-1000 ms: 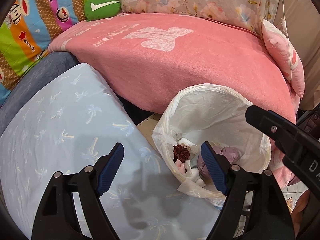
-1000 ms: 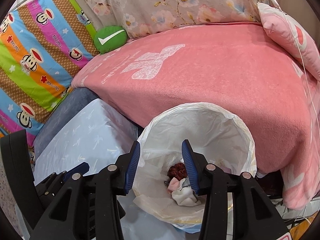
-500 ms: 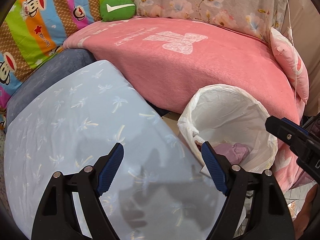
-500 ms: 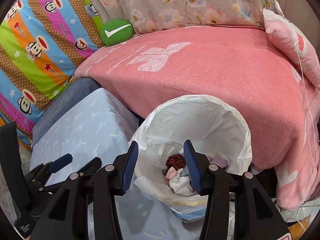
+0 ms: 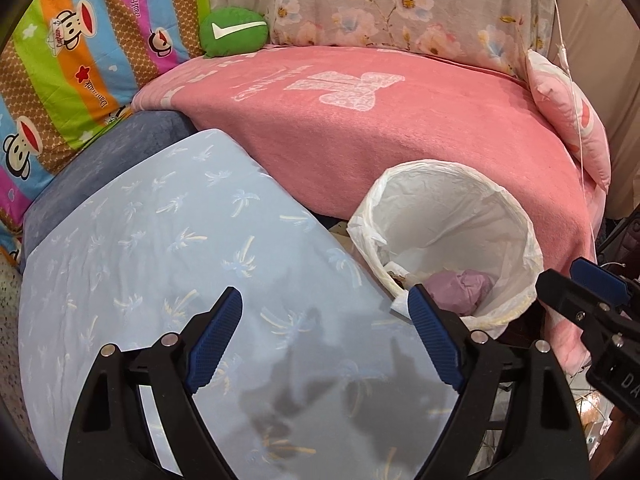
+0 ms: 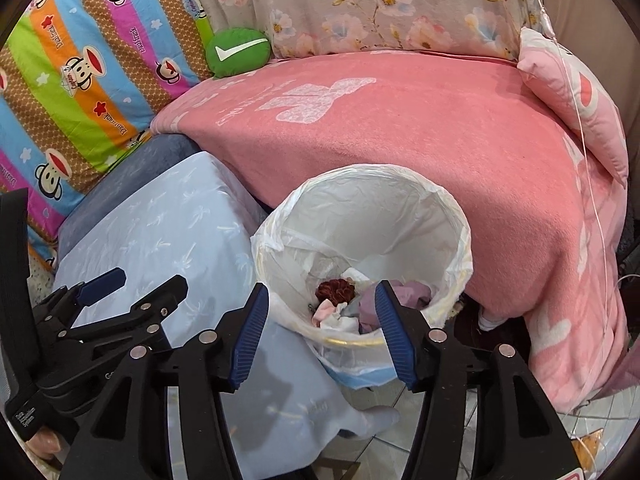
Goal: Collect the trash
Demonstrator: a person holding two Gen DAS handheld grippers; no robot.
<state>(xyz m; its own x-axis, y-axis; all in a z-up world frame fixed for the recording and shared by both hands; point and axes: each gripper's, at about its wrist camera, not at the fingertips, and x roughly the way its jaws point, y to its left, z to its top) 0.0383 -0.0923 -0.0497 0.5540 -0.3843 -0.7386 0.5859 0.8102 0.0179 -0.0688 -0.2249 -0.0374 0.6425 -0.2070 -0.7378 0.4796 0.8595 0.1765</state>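
A round bin with a white liner (image 6: 460,216) stands on the floor against a pink blanket. In it lie a dark red crumpled scrap (image 6: 335,291), pink and white tissue (image 6: 334,317) and a purple wad (image 5: 460,288). My right gripper (image 6: 322,338) hovers over the bin's near rim. Its jaws are opening, and nothing is gripped between them. My left gripper (image 5: 325,340) hangs left of the bin (image 5: 440,166), above a light blue palm-print cloth (image 5: 180,240). Its jaws are opening too, with nothing in them. Each gripper shows in the other's view: left gripper (image 6: 150,280), right gripper (image 5: 560,276).
The pink blanket (image 6: 420,132) covers a bed behind the bin. A green cushion with a white tick (image 6: 238,51), a striped monkey-print sheet (image 6: 80,80), a floral cloth (image 6: 360,8) and a pink pillow (image 6: 576,96) lie around it. A thin cord (image 6: 596,208) hangs at right. Tiled floor (image 6: 400,432) shows below.
My left gripper moved left, off the bin and over the blue cloth. My right gripper shifted a little at the bin's rim and its jaws widened.
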